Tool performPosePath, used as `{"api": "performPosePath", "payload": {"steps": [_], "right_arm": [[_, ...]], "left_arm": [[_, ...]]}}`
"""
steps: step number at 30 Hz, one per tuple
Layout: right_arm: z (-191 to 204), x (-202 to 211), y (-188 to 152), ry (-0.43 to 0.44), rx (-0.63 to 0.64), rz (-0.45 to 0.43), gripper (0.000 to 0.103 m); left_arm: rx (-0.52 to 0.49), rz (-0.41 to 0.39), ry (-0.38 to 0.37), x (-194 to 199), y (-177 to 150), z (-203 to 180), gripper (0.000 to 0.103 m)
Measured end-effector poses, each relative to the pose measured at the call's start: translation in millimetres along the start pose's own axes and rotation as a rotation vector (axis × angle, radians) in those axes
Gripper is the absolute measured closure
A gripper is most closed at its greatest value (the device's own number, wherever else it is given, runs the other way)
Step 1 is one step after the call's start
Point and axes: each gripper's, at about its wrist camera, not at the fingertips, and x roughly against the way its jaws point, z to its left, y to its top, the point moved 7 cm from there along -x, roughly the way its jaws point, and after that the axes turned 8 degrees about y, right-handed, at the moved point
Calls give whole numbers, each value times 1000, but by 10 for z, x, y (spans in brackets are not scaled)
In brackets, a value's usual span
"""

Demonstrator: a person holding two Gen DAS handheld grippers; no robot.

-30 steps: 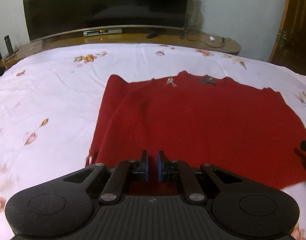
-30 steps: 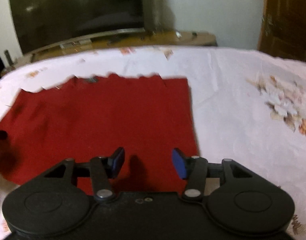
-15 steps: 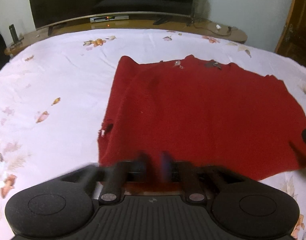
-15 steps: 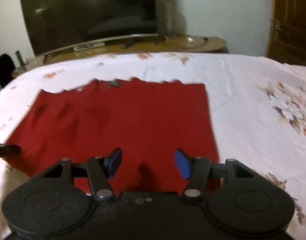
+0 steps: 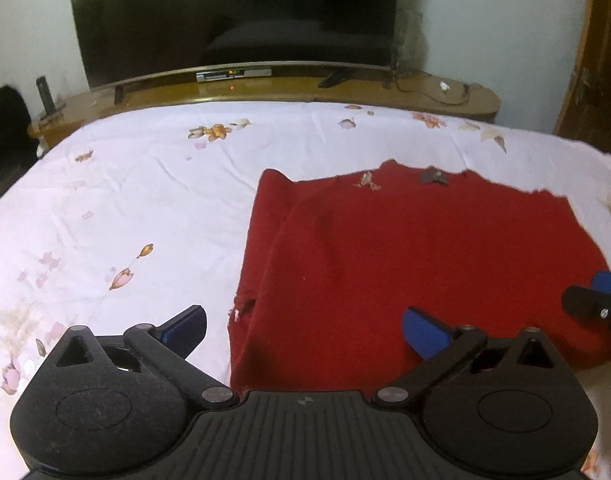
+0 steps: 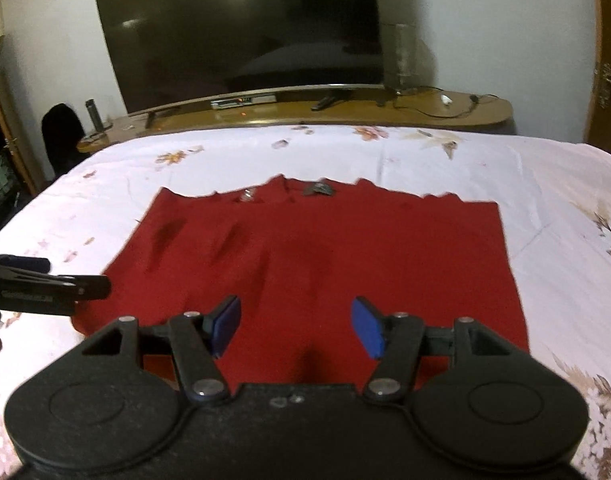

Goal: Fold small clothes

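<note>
Now both wide-open, empty claws, left [image 5: 303, 330] and right [image 6: 296, 328], hover above the red garment [image 5: 417, 264].

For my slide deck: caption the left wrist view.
Open left gripper above the near edge of a red garment spread on a floral bedsheet.

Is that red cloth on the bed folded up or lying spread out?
Mostly spread flat: the red cloth lies wide on the bed sheet, with only its left strip doubled over.

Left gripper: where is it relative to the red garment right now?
The left gripper hangs open over the near left corner of the red garment on the floral bedsheet; from the right wrist view it shows at the garment's left edge.
</note>
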Motion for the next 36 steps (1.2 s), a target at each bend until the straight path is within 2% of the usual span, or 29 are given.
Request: {"api": "performPosePath", "payload": {"steps": [3, 8, 12, 18, 23, 30, 36], "right_arm": [[73, -28, 64, 19, 6, -8, 41], [122, -138, 70, 39, 4, 6, 41], [131, -167, 89, 47, -8, 4, 41], [81, -259, 151, 28, -5, 1, 41], [11, -412, 229, 22, -25, 1, 41], [43, -627, 231, 47, -37, 29, 41], [40, -711, 214, 49, -30, 40, 41]], "left_arm": [[31, 3, 9, -17, 50, 64, 0], [21, 15, 44, -123, 105, 145, 0], [90, 27, -23, -181, 177, 282, 0], [154, 50, -55, -407, 231, 447, 0], [128, 43, -67, -569, 281, 398, 0], [123, 100, -106, -836, 292, 348, 0], [114, 105, -139, -974, 269, 286, 0]]}}
